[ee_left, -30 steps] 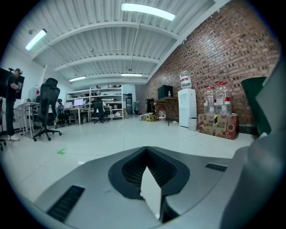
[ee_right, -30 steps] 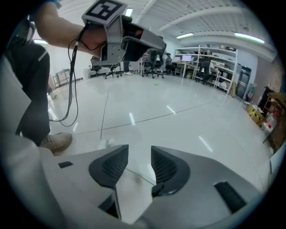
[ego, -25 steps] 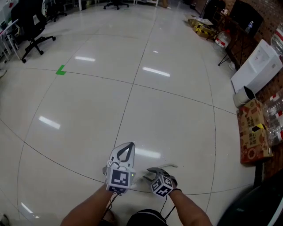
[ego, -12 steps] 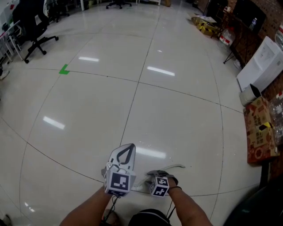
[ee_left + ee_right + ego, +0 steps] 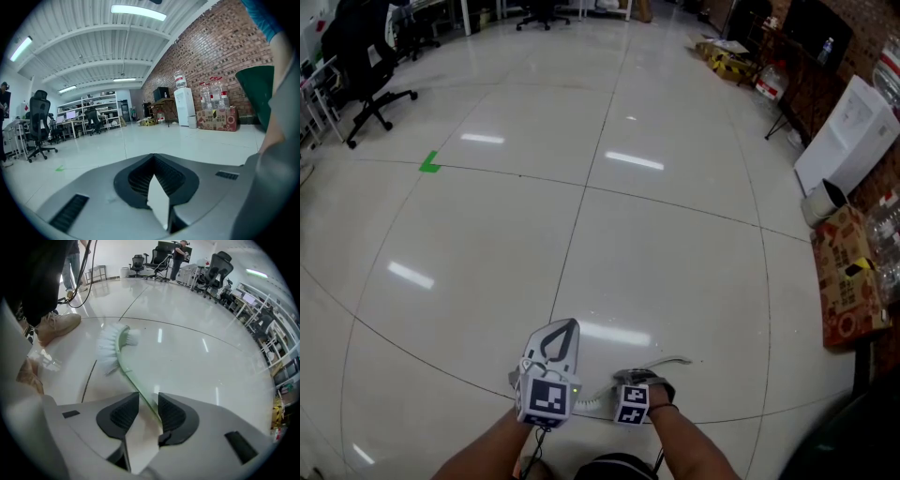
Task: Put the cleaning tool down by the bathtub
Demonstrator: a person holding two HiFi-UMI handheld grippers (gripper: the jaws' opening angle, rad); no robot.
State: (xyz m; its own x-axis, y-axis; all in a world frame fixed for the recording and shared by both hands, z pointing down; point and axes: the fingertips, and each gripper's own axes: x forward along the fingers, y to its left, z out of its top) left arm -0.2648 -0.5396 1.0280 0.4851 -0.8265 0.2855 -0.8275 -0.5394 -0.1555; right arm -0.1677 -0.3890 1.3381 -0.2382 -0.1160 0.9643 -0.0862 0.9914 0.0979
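- Jaws of right gripper (image 5: pixel 148 397) stand partway apart and have just been closing; the thin handle of the brush (image 5: pixel 123 357) runs up between them.
- Handle lies along the inner edge of the right-hand pad (image 5: pixel 172 414). A gap shows between it and the left-hand pad, so there is no two-sided pinch.
- In the head view the right gripper sits at bottom centre, pointing steeply down at the floor (image 5: pixel 581 234).
- Left gripper (image 5: pixel 153 157): pads meet in a point, closed, nothing between them. In the head view it is just left of the right gripper, aimed forward.
- Brush look: pale green see-through handle, slim and curved, ending in a fan of white bristles.
- Brush place: bristle head in the upper left of the right gripper view, low over the glossy white tiles. Cannot tell if the bristles touch the floor.
- Tan shoe (image 5: pixel 56 324) stands just left of the bristle head.
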